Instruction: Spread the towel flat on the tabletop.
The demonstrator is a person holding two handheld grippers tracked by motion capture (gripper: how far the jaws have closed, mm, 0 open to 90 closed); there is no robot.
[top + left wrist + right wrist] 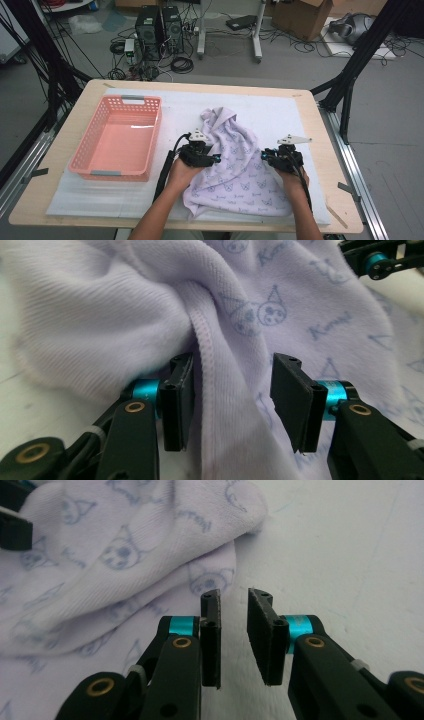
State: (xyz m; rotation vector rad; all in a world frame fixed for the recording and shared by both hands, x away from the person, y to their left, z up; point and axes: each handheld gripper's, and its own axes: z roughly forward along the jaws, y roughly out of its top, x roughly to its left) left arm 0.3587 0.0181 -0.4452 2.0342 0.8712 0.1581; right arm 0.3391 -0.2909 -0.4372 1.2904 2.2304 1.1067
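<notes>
My left gripper (232, 400) straddles the lilac printed knit garment's (240, 305) seam, half-open; my right gripper (234, 635) gapes narrowly, empty — I should pinch both edges squarely.

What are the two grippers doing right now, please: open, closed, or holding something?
Left gripper: open, a fold of the lilac printed cloth between its jaws, not pinched.
Right gripper: open, narrow gap, holding nothing, beside the cloth's edge.

Wooden bench (65, 150) with a white foam mat (280, 107) over most of the top. On the mat: pink basket (90, 145) at left, lilac printed cloth (240, 170) crumpled centre-right, near edge.
</notes>
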